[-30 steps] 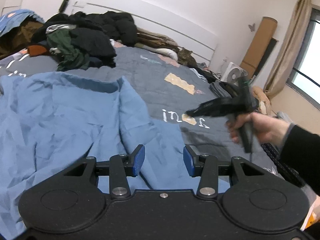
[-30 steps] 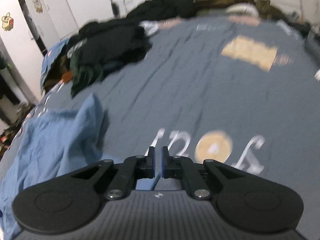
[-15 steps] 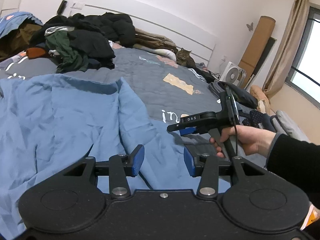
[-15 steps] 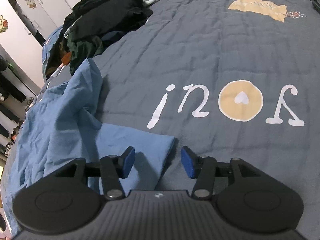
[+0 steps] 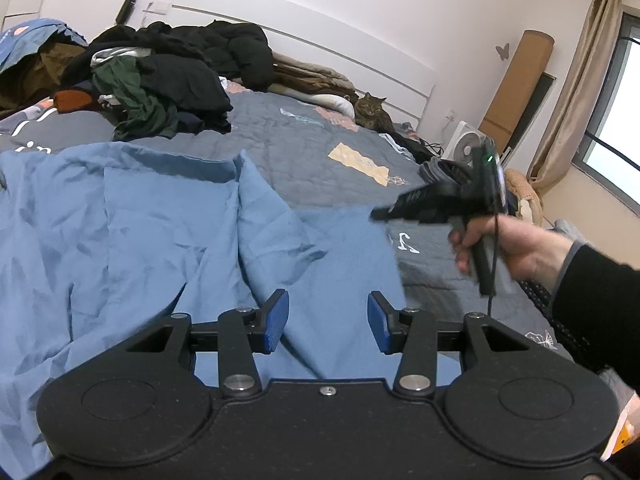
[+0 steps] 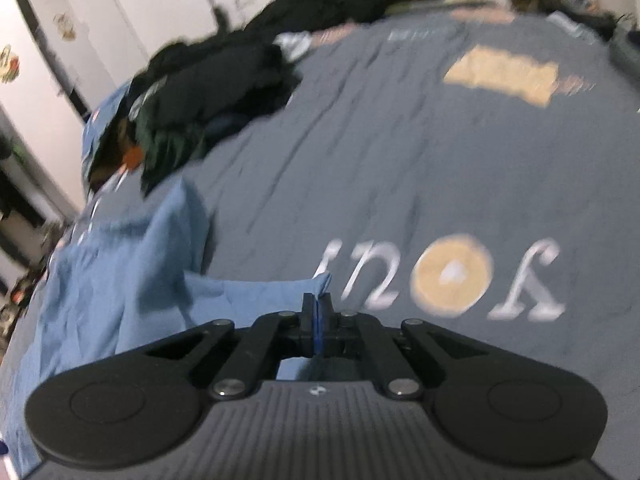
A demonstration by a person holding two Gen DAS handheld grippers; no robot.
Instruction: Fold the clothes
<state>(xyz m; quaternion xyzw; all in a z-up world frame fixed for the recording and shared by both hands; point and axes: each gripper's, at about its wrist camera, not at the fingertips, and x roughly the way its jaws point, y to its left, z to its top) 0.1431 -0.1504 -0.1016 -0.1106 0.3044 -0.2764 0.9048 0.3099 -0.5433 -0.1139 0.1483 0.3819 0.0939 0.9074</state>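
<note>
A light blue garment (image 5: pixel 132 240) lies rumpled across the grey bedspread (image 5: pixel 304 160). My left gripper (image 5: pixel 327 322) is open and empty, hovering over the garment's near part. My right gripper (image 6: pixel 317 320) is shut on a corner of the blue garment (image 6: pixel 256 296) and holds it pulled out flat above the bedspread (image 6: pixel 400 160). In the left wrist view the right gripper (image 5: pixel 378 214) shows at the right with the lifted blue corner at its tip.
A heap of dark clothes (image 5: pixel 160 76) lies at the far left of the bed, also seen in the right wrist view (image 6: pixel 224 80). A tabby cat (image 5: pixel 372 114) sits by the headboard. A white fan (image 5: pixel 464 146) and a curtain (image 5: pixel 576 88) stand at the right.
My right gripper was open over the garment's corner half a second ago; now it is shut on that corner and has lifted it and pulled it rightward. The left gripper has stayed open.
</note>
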